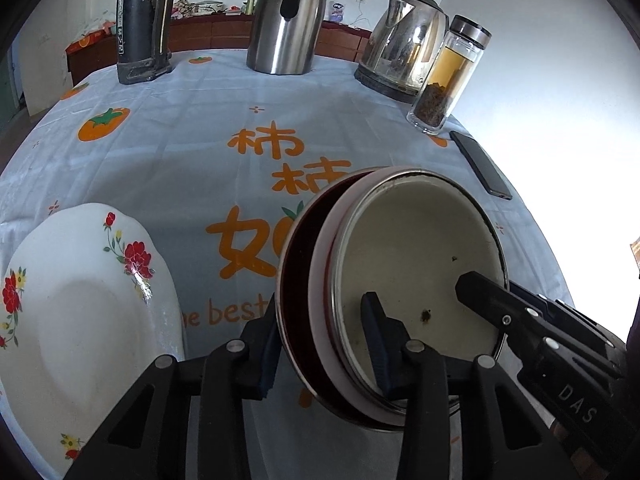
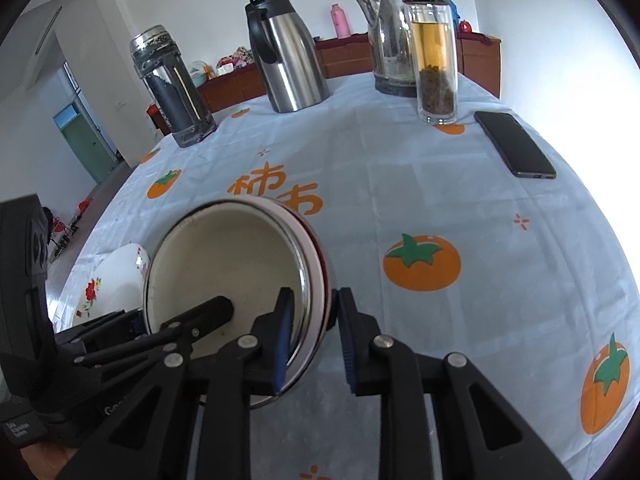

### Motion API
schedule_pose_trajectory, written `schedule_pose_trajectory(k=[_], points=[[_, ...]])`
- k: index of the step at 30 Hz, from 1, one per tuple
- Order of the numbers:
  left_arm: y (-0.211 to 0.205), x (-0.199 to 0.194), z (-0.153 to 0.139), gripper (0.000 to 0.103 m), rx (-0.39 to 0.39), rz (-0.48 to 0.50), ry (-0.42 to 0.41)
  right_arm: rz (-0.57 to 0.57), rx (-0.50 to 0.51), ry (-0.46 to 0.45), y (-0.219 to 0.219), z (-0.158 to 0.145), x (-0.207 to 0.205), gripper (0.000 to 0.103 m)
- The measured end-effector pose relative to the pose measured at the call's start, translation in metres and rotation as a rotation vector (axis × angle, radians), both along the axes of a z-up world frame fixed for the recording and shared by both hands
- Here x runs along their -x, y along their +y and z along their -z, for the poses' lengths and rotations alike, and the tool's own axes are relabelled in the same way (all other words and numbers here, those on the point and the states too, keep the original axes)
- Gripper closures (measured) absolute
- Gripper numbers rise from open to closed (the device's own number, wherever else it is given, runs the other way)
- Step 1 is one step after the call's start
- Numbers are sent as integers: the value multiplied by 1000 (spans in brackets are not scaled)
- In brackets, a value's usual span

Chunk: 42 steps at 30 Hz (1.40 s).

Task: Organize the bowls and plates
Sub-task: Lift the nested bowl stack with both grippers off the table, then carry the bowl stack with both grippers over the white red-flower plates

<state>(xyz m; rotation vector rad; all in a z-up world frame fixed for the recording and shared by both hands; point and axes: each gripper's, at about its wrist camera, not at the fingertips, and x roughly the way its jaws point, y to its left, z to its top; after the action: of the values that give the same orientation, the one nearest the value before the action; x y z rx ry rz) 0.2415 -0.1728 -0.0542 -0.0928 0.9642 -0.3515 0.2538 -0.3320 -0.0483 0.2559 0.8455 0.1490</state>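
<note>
Bowl stack [image 1: 392, 300] tilted on edge above the tabletop [image 1: 180, 160], rim toward 6 o'clock. Left tool [image 1: 320, 344] straddles its rim, pinching; right tool [image 2: 312, 340] pinches the 3 o'clock rim. Flowered plate [image 1: 80, 312] at 9 o'clock, nearer the left.

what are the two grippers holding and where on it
Both straddle the near rim of the tilted bowl stack: left gripper and right gripper. Firm contact cannot be told.
</note>
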Motion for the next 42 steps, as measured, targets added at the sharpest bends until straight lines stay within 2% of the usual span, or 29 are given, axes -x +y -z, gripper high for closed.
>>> schedule_pose_trajectory(k=[10, 23, 42], points=[[9, 8, -18, 64, 7, -26, -77, -29, 12, -14, 6, -12, 3, 82], [38, 10, -37, 64, 61, -93, -116, -102, -17, -26, 25, -27, 6, 82], [105, 27, -48, 66, 57, -202, -149, -221, 8, -53, 91, -44, 2, 82]])
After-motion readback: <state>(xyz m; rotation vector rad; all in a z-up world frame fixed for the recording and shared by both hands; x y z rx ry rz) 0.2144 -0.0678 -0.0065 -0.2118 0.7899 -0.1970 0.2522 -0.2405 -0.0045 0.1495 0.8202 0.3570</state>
